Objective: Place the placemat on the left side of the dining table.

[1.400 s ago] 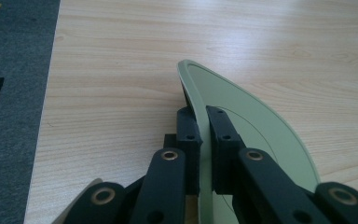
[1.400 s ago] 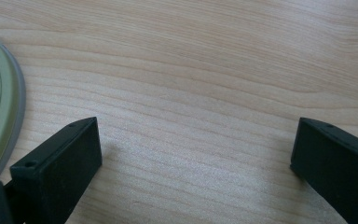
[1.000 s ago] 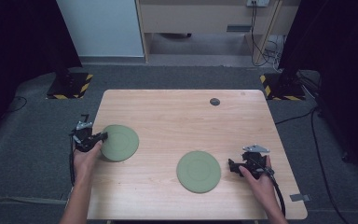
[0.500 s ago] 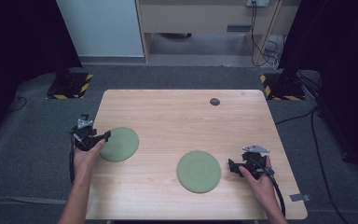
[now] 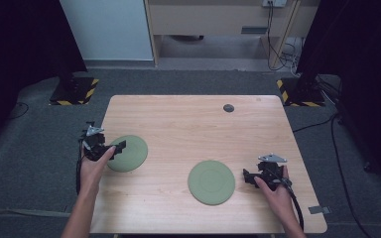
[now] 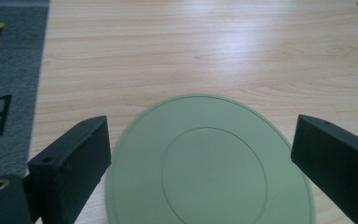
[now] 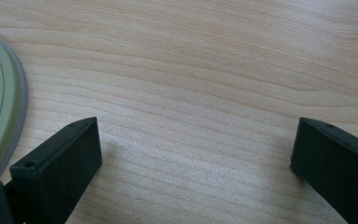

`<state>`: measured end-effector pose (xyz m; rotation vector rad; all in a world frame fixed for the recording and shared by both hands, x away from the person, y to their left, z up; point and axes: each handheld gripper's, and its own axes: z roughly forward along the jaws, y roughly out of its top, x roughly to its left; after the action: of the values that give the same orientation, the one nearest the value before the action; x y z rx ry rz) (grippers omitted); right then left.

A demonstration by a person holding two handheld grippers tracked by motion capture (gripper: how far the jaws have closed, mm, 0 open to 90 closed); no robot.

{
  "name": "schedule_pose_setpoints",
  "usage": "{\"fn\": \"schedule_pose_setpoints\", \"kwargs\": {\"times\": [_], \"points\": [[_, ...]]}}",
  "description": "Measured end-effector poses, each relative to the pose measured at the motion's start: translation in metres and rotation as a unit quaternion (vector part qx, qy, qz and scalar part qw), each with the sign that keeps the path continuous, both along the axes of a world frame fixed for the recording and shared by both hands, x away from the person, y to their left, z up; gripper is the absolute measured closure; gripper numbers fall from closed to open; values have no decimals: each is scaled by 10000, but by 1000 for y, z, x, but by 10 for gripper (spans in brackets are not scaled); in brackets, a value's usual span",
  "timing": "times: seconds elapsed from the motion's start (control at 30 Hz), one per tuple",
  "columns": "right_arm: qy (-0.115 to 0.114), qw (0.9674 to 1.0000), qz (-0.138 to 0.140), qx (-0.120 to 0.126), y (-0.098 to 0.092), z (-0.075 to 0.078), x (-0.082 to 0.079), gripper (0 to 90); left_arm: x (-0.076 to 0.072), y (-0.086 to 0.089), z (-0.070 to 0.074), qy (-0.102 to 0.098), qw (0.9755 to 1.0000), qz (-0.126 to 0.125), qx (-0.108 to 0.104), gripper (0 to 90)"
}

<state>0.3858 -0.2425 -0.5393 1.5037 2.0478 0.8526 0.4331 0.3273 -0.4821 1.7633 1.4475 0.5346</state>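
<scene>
The counter (image 5: 178, 119) carries two green plates. The left plate (image 5: 128, 152) lies flat near the left edge; the left gripper (image 5: 119, 147) has just been opening, and its fingers (image 6: 70, 161) now stand wide on either side, pressing nothing. That reads as a release. The right gripper (image 5: 248, 177) rests spread wide beside the right plate (image 5: 211, 181), holding nothing.

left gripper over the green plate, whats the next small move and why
Probably draw the left gripper back off the left green plate. Its jaws have just been opening and stand wide beside the rim, pads clear, with the plate flat on the table, so it looks released.
</scene>
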Motion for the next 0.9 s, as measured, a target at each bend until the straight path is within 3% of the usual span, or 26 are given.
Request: {"fn": "schedule_pose_setpoints", "kwargs": {"times": [0.5, 0.9], "points": [[0, 10000, 3, 1, 0, 0, 0, 20, -10, -15, 6, -80, 9999, -147, -32, 44], [-3, 10000, 17, -4, 0, 0, 0, 20, -22, -43, 10, -199, 9981, -575, -28, 43]]}}
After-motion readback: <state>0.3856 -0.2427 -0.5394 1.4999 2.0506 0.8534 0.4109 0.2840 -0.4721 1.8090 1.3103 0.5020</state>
